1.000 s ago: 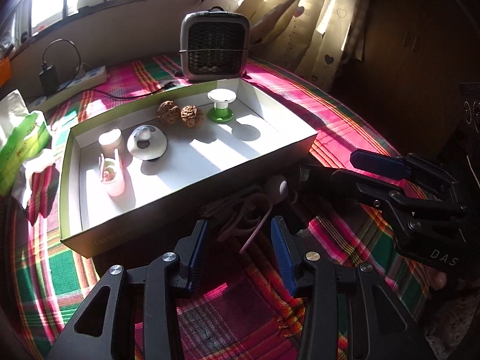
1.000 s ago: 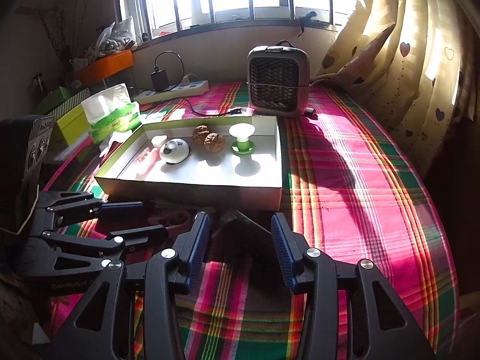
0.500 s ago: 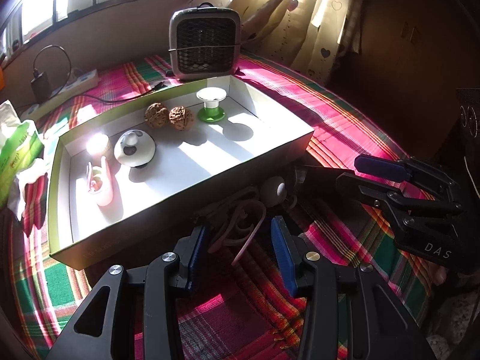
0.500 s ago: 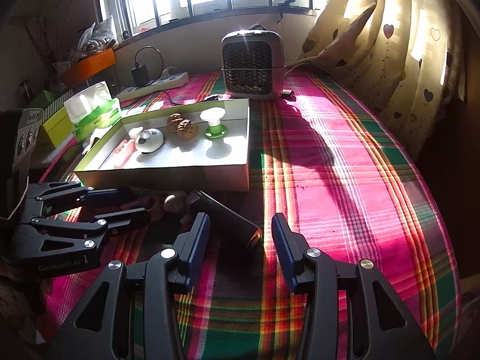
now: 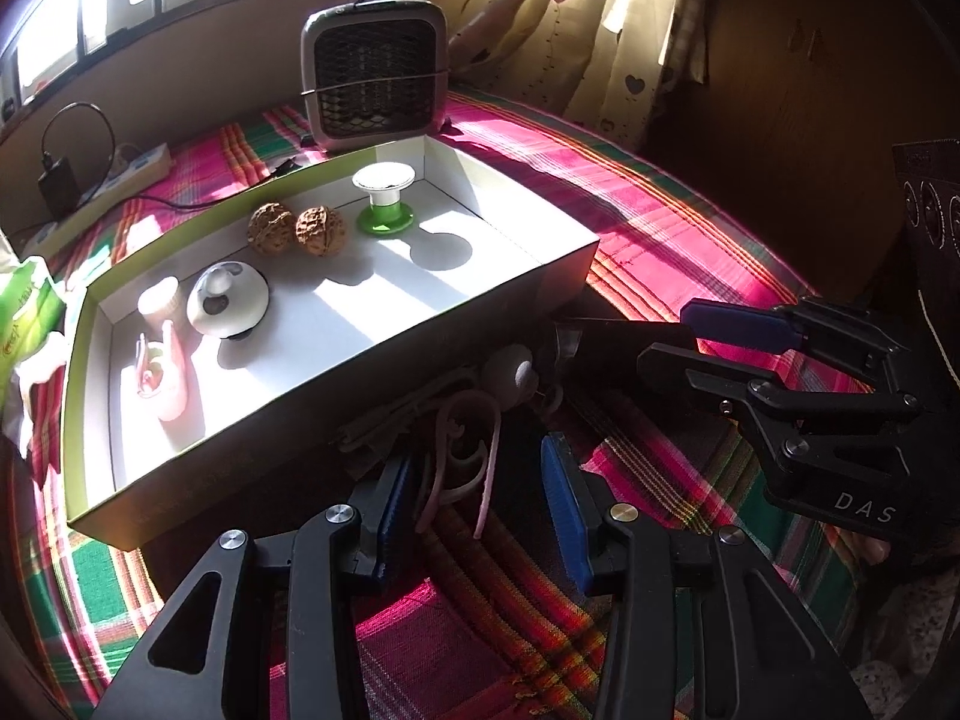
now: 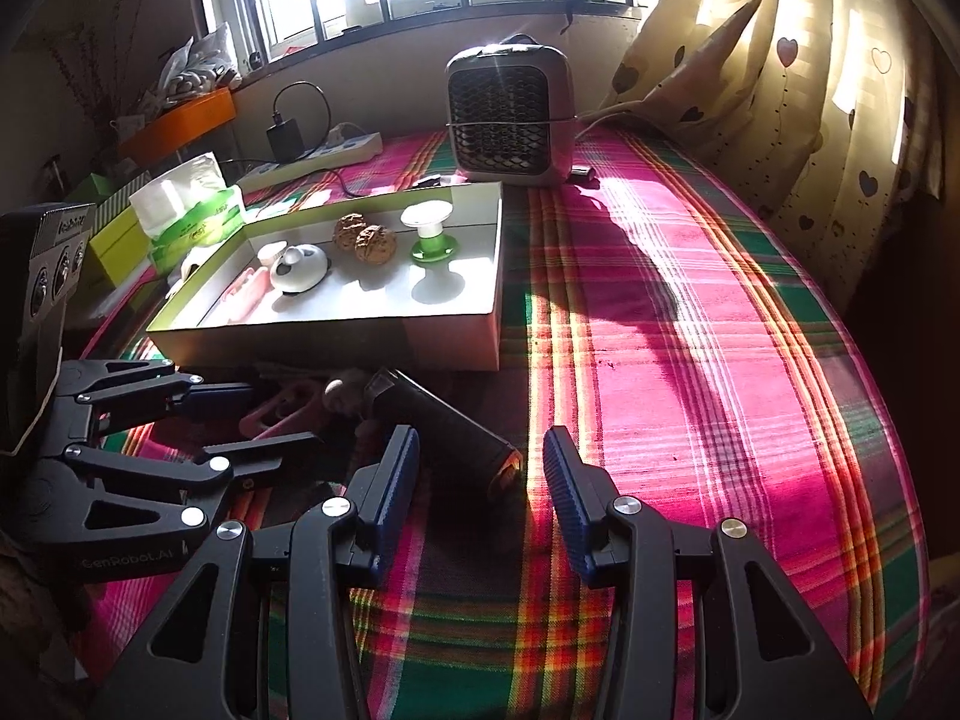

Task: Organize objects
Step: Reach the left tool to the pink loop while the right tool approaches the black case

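Observation:
A shallow white box (image 5: 543,267) (image 6: 474,333) holds two walnuts (image 5: 297,230) (image 6: 366,237), a green-and-white spool (image 5: 384,198) (image 6: 427,231), a white dome piece (image 5: 228,300), and pink items (image 5: 162,372). In front of the box, in shadow, lie pink looped straps (image 5: 462,444) (image 6: 282,408), a small round knob (image 5: 510,372) and a dark cylinder (image 6: 444,420) (image 5: 624,339). My left gripper (image 5: 477,501) is open just before the pink straps. My right gripper (image 6: 477,483) is open, with the near end of the dark cylinder between its fingertips.
A grey fan heater (image 5: 375,72) (image 6: 510,114) stands behind the box. A power strip with charger (image 6: 312,150), a tissue pack (image 6: 186,204) and green boxes sit at the left. The plaid cloth (image 6: 690,330) stretches right to the curtain.
My left gripper moved forward toward the pink straps. My right gripper moved right and pulled back, so the dark cylinder now shows fully between its fingers.

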Available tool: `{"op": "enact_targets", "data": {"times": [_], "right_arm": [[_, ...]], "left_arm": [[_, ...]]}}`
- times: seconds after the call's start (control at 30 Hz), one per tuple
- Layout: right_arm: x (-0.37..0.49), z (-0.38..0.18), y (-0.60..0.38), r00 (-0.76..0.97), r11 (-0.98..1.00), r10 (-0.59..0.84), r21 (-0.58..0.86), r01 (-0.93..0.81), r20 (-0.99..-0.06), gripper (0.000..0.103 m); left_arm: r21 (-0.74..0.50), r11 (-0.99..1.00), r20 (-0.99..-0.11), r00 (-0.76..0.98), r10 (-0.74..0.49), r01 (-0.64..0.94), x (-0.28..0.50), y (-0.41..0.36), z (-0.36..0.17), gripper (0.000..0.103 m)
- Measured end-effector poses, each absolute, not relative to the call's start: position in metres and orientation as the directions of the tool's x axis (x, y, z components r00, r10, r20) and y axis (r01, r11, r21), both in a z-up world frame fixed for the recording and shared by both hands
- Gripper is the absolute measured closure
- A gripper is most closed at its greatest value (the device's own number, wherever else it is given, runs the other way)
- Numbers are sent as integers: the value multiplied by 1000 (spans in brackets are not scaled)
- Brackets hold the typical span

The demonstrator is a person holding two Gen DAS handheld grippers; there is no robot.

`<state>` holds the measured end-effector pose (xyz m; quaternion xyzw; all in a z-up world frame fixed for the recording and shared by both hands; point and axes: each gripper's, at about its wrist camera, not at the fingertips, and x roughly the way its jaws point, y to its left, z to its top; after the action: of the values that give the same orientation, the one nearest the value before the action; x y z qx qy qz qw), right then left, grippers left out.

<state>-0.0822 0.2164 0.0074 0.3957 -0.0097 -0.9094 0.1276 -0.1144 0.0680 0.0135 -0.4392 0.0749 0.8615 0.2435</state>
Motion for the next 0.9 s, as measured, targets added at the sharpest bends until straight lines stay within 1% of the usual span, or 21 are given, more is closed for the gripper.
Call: {"op": "enact_targets", "data": {"times": [0.2, 0.7, 0.9], "right_arm": [[-87, 7, 218, -639, -960, -259, 124, 250, -724, 58], [-96, 3, 203, -584, -937, -275, 78, 339, -764, 58], [-102, 0, 193, -562, -923, -256, 27, 383, -787, 58]], "left_arm": [[-94, -885, -792, -505, 344, -455, -116, 61, 13, 82], [-139, -889, -792, -489, 364, -436, -108, 48, 14, 82], [-155, -897, -793, -489, 363, -415, -103, 38, 14, 82]]}}
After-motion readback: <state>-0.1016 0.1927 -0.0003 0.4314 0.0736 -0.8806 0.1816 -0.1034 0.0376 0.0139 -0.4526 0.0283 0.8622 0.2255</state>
